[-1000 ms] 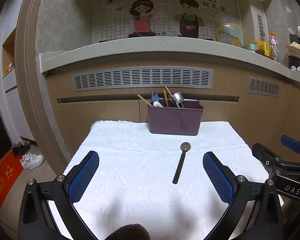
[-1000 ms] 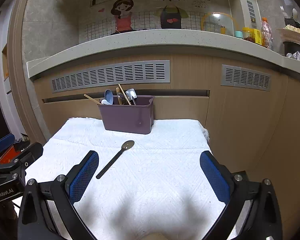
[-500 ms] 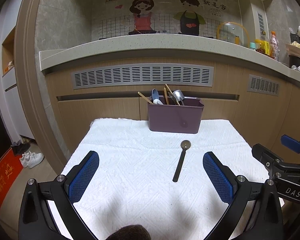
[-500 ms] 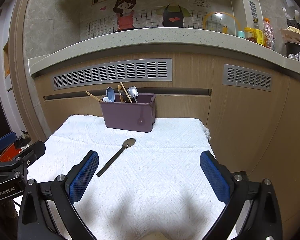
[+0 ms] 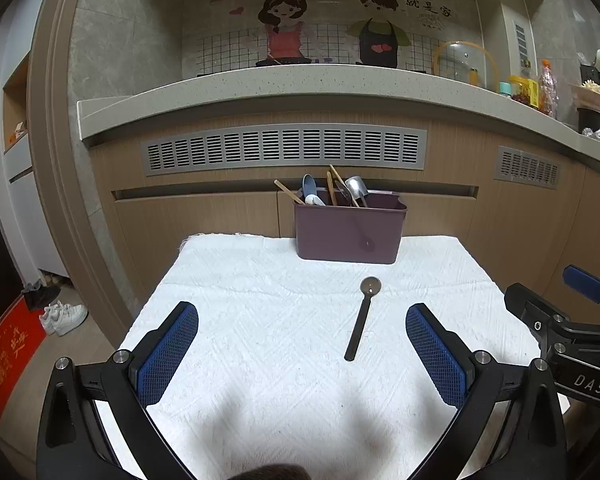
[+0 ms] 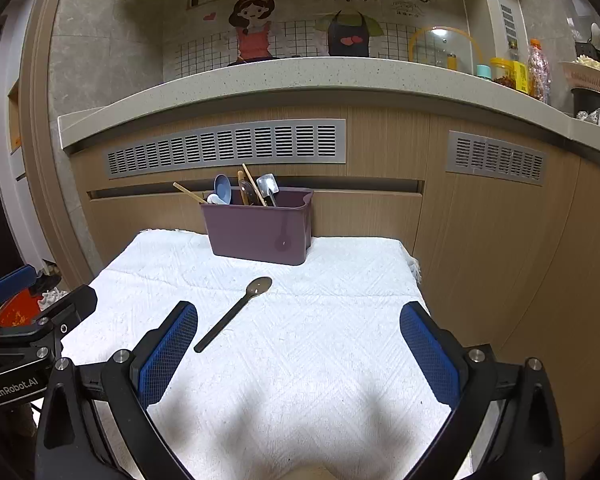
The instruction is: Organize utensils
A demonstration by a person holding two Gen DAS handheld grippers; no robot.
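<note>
A dark long-handled spoon [image 5: 361,318] lies on the white cloth [image 5: 260,320], bowl end towards a purple utensil bin [image 5: 350,228]; it also shows in the right wrist view [image 6: 233,314]. The bin [image 6: 258,228] holds several utensils: chopsticks, a blue spoon, a metal spoon. My left gripper [image 5: 302,352] is open and empty, just short of the spoon's handle. My right gripper [image 6: 298,354] is open and empty, to the right of the spoon.
The cloth-covered table stands against a wooden cabinet front [image 5: 220,216] with vent grilles. The table's right edge [image 6: 416,280] drops off beside the cabinet. The right gripper's body [image 5: 572,332] shows at the left view's right edge. Shoes [image 5: 64,316] lie on the floor, left.
Both grippers have dipped or eased back slightly; the bin and spoon sit a little higher in view. The spoon has not moved. Both grippers stay open.
</note>
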